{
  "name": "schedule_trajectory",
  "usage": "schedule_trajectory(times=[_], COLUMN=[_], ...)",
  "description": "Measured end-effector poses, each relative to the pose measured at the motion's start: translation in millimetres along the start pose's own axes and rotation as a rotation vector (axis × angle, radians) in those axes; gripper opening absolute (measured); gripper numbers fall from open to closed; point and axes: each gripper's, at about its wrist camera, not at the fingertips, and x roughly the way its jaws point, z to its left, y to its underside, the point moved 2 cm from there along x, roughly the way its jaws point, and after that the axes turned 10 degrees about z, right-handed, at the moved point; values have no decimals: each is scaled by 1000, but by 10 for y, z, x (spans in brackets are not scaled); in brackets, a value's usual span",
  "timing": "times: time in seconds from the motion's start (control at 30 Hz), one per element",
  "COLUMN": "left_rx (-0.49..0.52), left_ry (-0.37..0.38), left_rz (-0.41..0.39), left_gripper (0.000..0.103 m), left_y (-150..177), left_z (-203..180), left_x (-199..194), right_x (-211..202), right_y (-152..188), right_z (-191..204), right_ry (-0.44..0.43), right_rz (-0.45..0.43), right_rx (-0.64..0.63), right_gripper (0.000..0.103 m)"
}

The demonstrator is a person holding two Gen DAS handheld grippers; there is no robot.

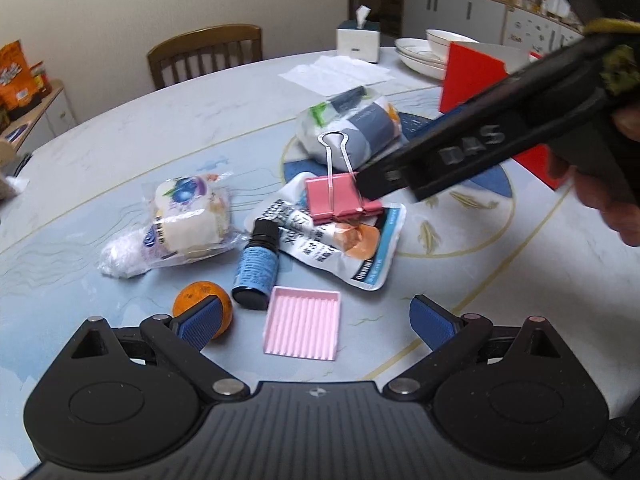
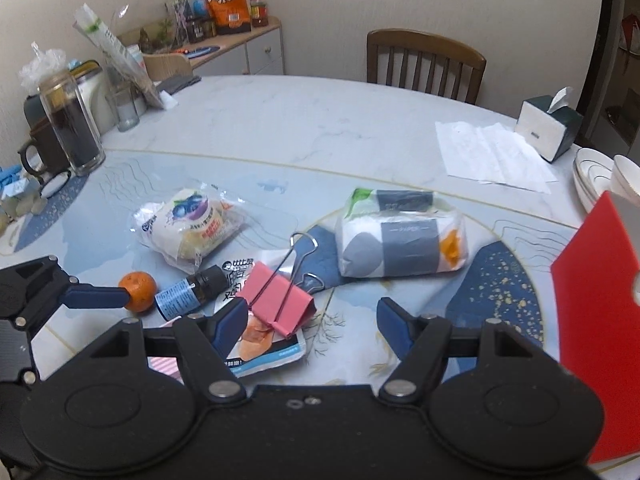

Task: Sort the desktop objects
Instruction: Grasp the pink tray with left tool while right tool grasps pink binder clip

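Sorting items lie mixed on the table. My left gripper point(image 1: 316, 304) is open wide above a pink ribbed tray point(image 1: 303, 324). Its left finger point(image 1: 200, 322) covers part of a small orange point(image 1: 192, 294). A blue-labelled bottle point(image 1: 256, 268) lies beside the orange. My right gripper point(image 2: 313, 304) is open over a pink binder clip point(image 2: 280, 300), which rests on a snack pouch point(image 2: 264, 344) near its left finger; the pads do not press on it. A bread packet point(image 2: 192, 228) and a tissue pack point(image 2: 400, 236) lie farther back.
A red box point(image 2: 596, 320) stands at the right. Stacked white dishes point(image 1: 424, 54), a tissue box point(image 1: 358, 40) and flat paper point(image 1: 340, 72) are at the far edge. Jars and a cup point(image 2: 72, 132) crowd the left side. A wooden chair point(image 2: 424, 64) stands behind the table.
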Motion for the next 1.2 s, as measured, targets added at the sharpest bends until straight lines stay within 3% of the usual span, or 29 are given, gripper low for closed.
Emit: schedule_trajectory(times=[0.6, 0.93, 1.03, 1.2], left_rx=[-7, -72, -71, -80], left_ry=[31, 56, 58, 64], left_rz=[28, 41, 38, 39], left_gripper=[97, 77, 68, 50], left_y=[55, 105, 106, 87], left_z=[26, 145, 151, 179], left_x=[105, 126, 112, 91], right_x=[419, 426, 398, 351], right_y=[-232, -136, -125, -89], right_z=[158, 46, 10, -53], right_ry=[30, -1, -19, -28], right_rz=[81, 121, 121, 121], right_rx=[73, 105, 118, 128], right_gripper=[71, 66, 57, 55])
